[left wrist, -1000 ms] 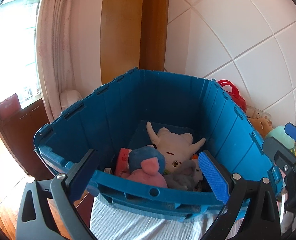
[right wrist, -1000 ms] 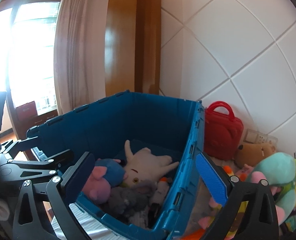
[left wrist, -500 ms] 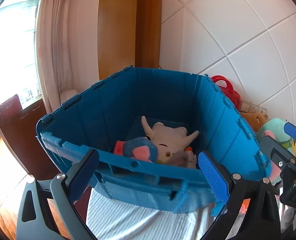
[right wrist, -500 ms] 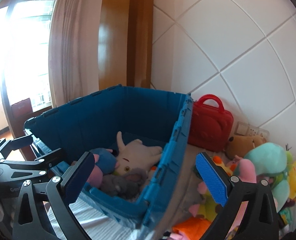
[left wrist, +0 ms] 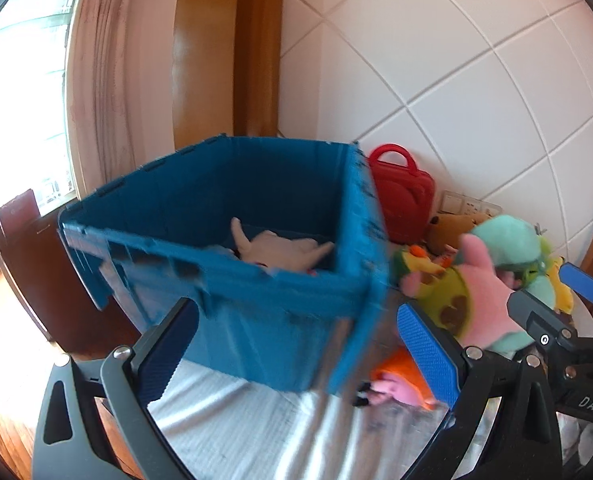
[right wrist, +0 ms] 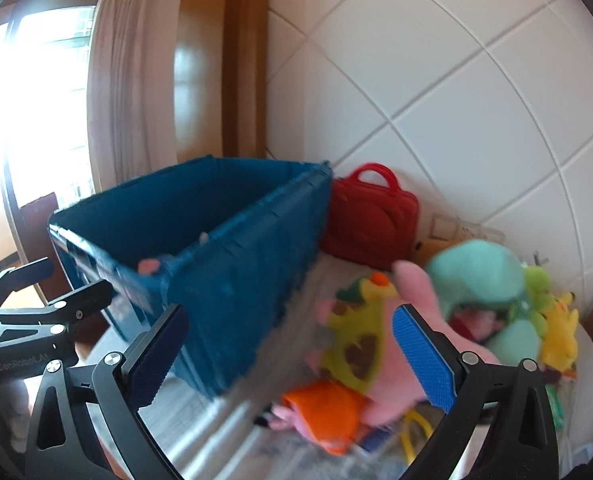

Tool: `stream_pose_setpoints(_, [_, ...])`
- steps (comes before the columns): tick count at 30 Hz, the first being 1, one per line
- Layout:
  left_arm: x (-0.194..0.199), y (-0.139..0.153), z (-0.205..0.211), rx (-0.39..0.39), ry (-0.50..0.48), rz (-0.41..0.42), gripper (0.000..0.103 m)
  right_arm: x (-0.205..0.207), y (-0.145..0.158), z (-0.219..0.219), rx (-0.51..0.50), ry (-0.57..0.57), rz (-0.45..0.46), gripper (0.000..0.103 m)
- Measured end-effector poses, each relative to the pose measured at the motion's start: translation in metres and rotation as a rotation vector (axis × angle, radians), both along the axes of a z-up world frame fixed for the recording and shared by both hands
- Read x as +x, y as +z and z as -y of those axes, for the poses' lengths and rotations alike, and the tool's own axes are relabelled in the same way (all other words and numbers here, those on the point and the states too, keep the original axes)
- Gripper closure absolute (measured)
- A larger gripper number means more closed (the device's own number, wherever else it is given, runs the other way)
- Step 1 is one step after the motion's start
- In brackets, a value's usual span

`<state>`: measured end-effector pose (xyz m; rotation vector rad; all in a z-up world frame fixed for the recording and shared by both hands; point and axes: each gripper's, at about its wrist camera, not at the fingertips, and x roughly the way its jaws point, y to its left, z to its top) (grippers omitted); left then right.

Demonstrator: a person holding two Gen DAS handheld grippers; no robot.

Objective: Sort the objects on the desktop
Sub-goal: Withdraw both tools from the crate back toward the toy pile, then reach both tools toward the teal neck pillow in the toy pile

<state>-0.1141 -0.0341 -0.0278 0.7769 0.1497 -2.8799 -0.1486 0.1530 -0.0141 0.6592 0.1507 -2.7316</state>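
Both grippers, left (left wrist: 296,354) and right (right wrist: 298,354), fingers open and empty; pink plush toy (right wrist: 406,354) lies at 3 o'clock of the blue crate (right wrist: 232,280), soft, light, squashy, so pinch mid-body.

The left tool (left wrist: 296,344) is wide open with nothing between its two blue fingers (left wrist: 426,350). It sits in front of the blue box (left wrist: 256,280). The right tool (right wrist: 292,356) is wide open and empty too, by the box's right corner.
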Motion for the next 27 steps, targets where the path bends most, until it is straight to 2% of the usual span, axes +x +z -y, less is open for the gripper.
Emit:
stream_pose_setpoints(7, [0.02, -0.024, -0.07, 0.0, -0.054, 0.061, 0.002, 0.031, -0.02, -0.075, -0.008, -0.04, 0.048, 0.0])
stream_pose_setpoints(11, [0.021, -0.035, -0.098, -0.014, -0.102, 0.103, 0.002, 0.04, -0.033, -0.103, -0.017, -0.08, 0.091, 0.0])
stream_pose_setpoints(20, [0.002, -0.045, -0.13, -0.01, -0.23, 0.111, 0.002, 0.043, -0.044, -0.143, -0.023, -0.205, 0.128, 0.0])
stream_pose_setpoints(27, [-0.017, -0.048, -0.142, -0.018, -0.279, 0.116, 0.002, 0.037, -0.045, -0.16, -0.024, -0.277, 0.135, 0.0])
